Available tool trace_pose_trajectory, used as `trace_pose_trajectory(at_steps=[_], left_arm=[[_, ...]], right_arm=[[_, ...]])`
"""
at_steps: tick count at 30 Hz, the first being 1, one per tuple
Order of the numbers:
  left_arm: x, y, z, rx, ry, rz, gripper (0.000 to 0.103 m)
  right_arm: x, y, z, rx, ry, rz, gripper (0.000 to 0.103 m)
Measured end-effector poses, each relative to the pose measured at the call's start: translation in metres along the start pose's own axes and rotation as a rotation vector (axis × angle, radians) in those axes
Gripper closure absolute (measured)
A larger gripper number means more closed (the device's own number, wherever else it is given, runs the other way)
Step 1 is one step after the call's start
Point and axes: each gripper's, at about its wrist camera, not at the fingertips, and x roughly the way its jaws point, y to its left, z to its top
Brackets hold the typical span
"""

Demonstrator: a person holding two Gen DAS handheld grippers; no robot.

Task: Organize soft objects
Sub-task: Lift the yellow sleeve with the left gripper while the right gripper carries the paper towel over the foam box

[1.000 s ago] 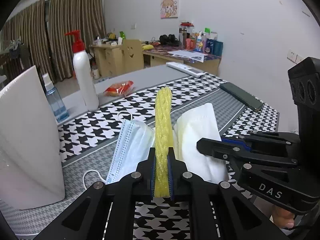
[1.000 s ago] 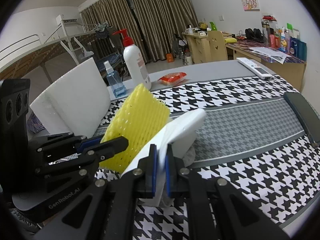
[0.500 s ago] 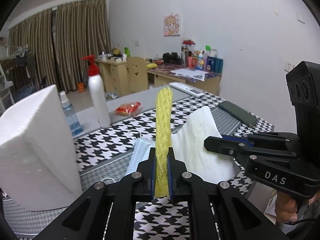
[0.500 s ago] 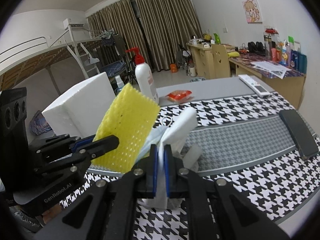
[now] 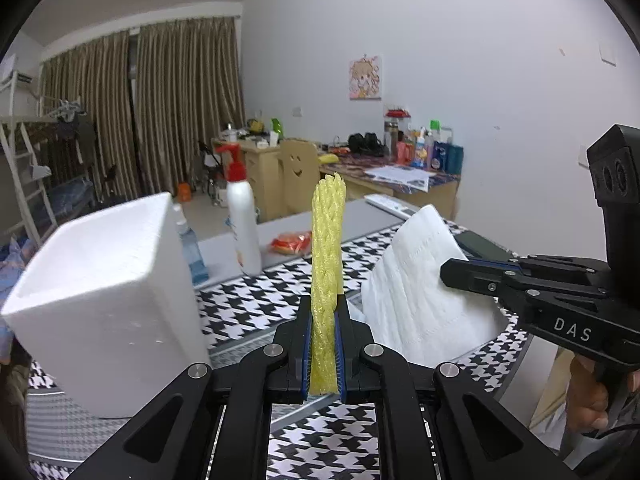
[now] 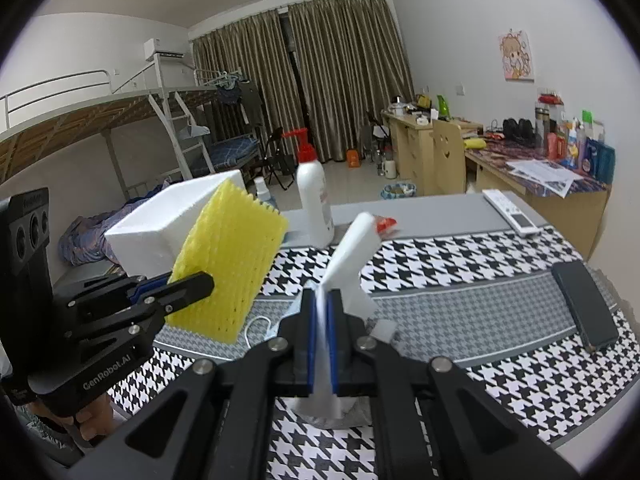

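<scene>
My left gripper [image 5: 323, 344] is shut on a yellow foam mesh pad [image 5: 327, 256], held upright above the table; the pad also shows in the right wrist view [image 6: 228, 264] with the left gripper [image 6: 188, 284] clamped on its edge. My right gripper [image 6: 323, 344] is shut on a folded white tissue [image 6: 352, 252], lifted off the table; it also shows in the left wrist view [image 5: 420, 292] held by the right gripper [image 5: 452, 272]. A face mask [image 6: 280, 320] lies on the table below, mostly hidden.
A white foam box [image 5: 108, 300] stands at the left on the houndstooth table [image 6: 500, 368]. Behind are a pump bottle [image 5: 240, 224], a small spray bottle [image 5: 192, 248], an orange packet [image 5: 292, 242], a remote [image 6: 512, 212] and a dark phone [image 6: 584, 308].
Both grippers have risen from the table with the yellow pad and the tissue. The views now sit higher and the mask has dropped below them.
</scene>
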Motion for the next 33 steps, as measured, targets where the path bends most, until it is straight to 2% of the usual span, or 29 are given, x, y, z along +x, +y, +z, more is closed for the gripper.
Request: trace_pose_trajectory(at_steps=[13,33], left_arm=[[-0.028,0.017,-0.005,-0.021,-0.040,0.075,0.093],[-0.064,0.034,0.017,-0.024,-0.129,0.183,0.093]], right_arm=[[-0.009,0.016,0.013,-0.044,-0.034,-0.005,0.097],[-0.016,0.038,0.039,-0.083,-0.101,0.022,0.097]])
